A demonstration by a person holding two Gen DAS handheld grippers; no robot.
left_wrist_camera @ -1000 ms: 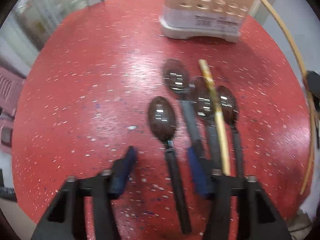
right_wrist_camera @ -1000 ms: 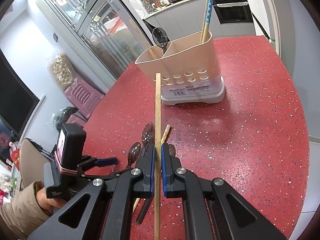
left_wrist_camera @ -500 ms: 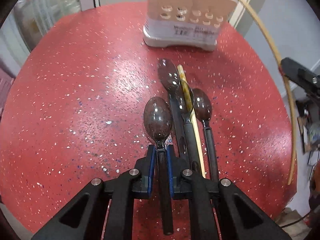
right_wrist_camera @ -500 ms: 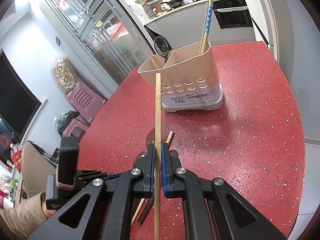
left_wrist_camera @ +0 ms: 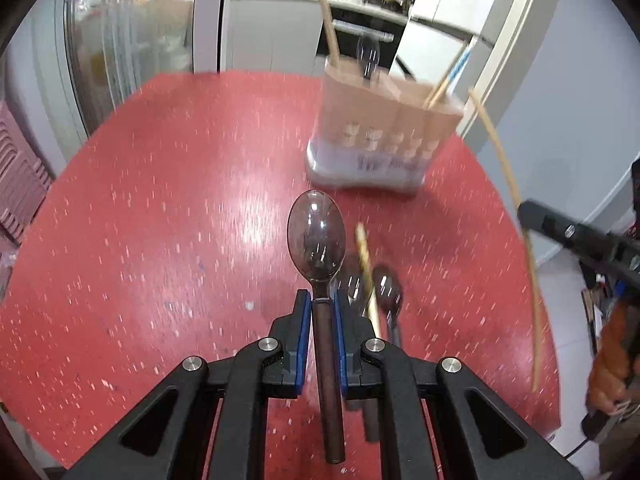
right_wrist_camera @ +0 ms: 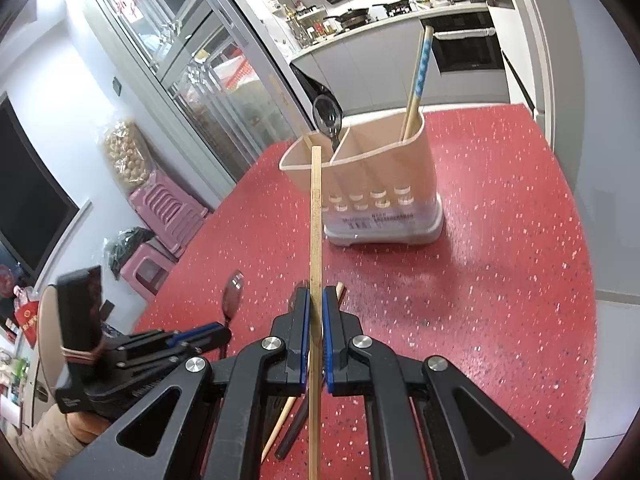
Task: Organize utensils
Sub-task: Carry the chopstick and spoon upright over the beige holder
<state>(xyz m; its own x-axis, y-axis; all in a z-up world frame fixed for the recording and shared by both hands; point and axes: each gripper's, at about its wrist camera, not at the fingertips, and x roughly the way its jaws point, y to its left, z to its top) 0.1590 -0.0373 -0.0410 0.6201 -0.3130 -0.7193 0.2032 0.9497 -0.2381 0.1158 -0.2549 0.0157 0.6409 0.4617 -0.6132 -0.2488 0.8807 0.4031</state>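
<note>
Surface: red speckled table (right_wrist_camera: 500, 280), kitchen behind.
Holder (right_wrist_camera: 380, 184): stood far on table; a spoon and chopsticks held inside.
Left gripper (left_wrist_camera: 320, 300): clenched on a spoon (left_wrist_camera: 316, 236) by its handle, raised off table.
Right gripper (right_wrist_camera: 315, 300): clenched on a chopstick (right_wrist_camera: 316, 220).
Loose utensils (left_wrist_camera: 376, 292): left lying near, beneath the raised spoon.
</note>
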